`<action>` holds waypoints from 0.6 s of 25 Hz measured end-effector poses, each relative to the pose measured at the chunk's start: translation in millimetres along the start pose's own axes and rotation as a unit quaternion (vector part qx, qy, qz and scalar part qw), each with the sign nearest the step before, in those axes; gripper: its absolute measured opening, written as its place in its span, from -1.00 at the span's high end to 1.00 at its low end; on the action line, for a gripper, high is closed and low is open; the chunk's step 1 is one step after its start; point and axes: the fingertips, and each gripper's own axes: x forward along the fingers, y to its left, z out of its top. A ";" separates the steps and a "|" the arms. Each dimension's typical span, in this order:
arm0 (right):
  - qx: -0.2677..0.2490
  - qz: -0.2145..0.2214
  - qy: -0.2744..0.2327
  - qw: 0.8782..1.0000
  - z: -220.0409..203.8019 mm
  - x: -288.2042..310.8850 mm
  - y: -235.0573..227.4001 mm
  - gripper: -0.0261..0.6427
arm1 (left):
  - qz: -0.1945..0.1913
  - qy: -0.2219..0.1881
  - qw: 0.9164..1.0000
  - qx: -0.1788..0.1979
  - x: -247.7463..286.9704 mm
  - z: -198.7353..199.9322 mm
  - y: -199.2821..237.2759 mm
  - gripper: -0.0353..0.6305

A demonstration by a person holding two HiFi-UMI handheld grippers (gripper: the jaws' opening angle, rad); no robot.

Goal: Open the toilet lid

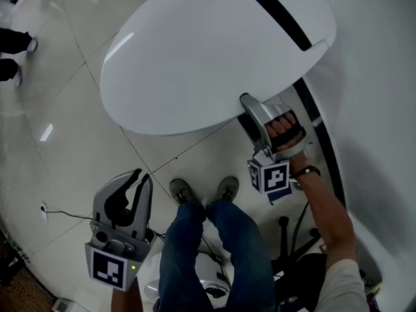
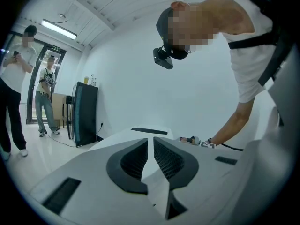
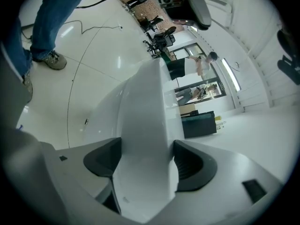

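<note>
Right claw (image 3: 146, 161) pinches the toilet lid (image 1: 195, 51) rim; left claw (image 2: 151, 146) pressed together, idle. We risk the smooth edge slipping out mid-lift and slamming.

No legible text, brand, number or label in any view. Square black-and-white patterns only, without characters, on left marker cube (image 1: 108, 268) at 7 o'clock and right marker cube (image 1: 276, 177) at 4 o'clock of head view. Small sign (image 2: 56, 47) above doorway, 10 o'clock of left gripper view: too small to read
</note>
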 end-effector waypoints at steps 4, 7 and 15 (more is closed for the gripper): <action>0.077 0.007 -0.006 0.997 2.4 -25.4 -47.8 -0.14 | 0.008 0.002 1.000 -0.004 -8.4 30.7 0.4 0.81; 0.175 0.009 -0.014 0.984 -5.0 -48.6 -83.4 -0.12 | 0.015 0.001 1.000 -0.003 -14.7 53.7 -1.3 0.81; 0.377 0.051 -0.035 0.924 -42.3 -92.1 -170.3 -0.08 | 0.032 -0.025 0.999 0.005 -20.8 140.4 14.1 0.80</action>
